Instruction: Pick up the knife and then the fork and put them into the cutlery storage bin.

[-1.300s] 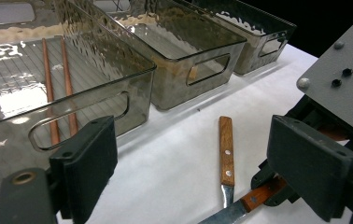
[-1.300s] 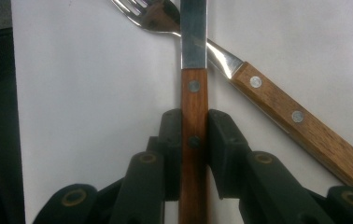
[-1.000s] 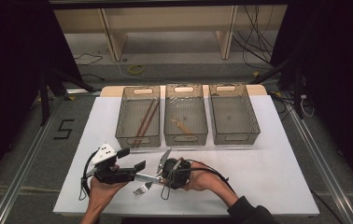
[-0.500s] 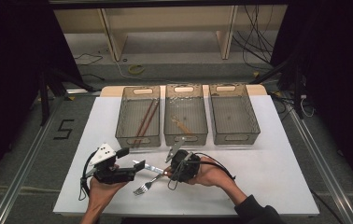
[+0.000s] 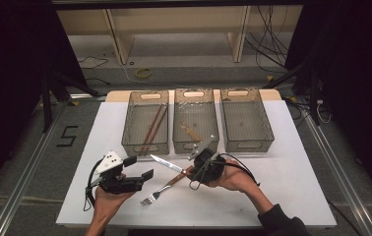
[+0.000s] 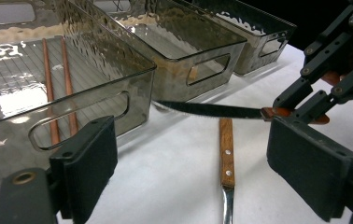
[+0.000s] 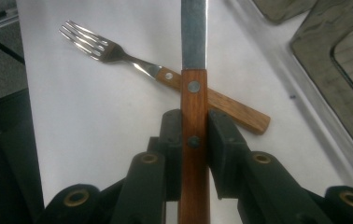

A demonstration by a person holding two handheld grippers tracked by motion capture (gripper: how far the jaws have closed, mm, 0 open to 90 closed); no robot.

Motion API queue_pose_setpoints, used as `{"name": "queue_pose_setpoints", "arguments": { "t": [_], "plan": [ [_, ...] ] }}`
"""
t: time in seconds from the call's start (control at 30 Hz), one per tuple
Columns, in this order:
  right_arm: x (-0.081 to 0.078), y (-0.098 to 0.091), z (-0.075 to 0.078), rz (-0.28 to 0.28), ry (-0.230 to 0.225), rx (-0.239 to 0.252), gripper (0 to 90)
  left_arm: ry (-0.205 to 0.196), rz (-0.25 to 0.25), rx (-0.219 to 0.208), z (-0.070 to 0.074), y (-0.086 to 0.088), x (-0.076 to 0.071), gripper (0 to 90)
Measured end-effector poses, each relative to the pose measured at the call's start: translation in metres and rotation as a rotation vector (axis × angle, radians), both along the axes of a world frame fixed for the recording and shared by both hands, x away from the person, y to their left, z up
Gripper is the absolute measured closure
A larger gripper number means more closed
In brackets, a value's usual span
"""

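The right gripper [image 7: 194, 135] has lifted the knife [image 5: 167, 164] clear of the table and carried it toward the trays, jaws clamped on its wooden handle, blade out flat over the near middle. The fork [image 5: 160, 191] lies left behind near the front edge. The left gripper [image 5: 137, 168] waits wide open, holding nothing. Sorting looks under way: the knife probably goes into a tray [image 5: 265, 132].

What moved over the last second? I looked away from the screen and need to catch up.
The right gripper, its fingers shut on the knife handle, has carried the knife up and toward the bins, off the table. The fork stayed flat on the table, and the left gripper kept its place, open. The chopsticks still lie in the left bin.
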State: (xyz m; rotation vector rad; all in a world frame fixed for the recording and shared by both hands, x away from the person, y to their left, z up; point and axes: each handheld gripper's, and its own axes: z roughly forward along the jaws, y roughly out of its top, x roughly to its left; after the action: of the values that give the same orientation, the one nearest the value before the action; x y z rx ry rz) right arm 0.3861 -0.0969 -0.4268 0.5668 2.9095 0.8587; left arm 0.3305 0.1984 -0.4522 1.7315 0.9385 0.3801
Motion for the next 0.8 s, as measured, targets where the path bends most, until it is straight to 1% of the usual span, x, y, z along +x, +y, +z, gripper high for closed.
{"name": "queue_pose_setpoints", "arguments": {
  "t": [0.17,0.5,0.7,0.8],
  "plan": [
    [0.002,-0.005,0.002,-0.008,-0.005,0.009,77.3,0.004,0.000,0.000,0.000,0.000,0.000,15.7],
    [0.006,-0.015,0.007,-0.043,0.006,0.030,77.3,0.008,-0.007,0.004,-0.001,-0.001,0.001,15.7],
    [0.008,-0.021,0.011,-0.057,0.003,0.045,77.3,0.010,-0.006,0.003,-0.002,-0.001,0.001,15.7],
    [0.009,-0.025,0.012,-0.066,0.001,0.052,77.3,0.011,-0.009,0.013,-0.003,-0.001,0.001,15.7]
  ]
}}
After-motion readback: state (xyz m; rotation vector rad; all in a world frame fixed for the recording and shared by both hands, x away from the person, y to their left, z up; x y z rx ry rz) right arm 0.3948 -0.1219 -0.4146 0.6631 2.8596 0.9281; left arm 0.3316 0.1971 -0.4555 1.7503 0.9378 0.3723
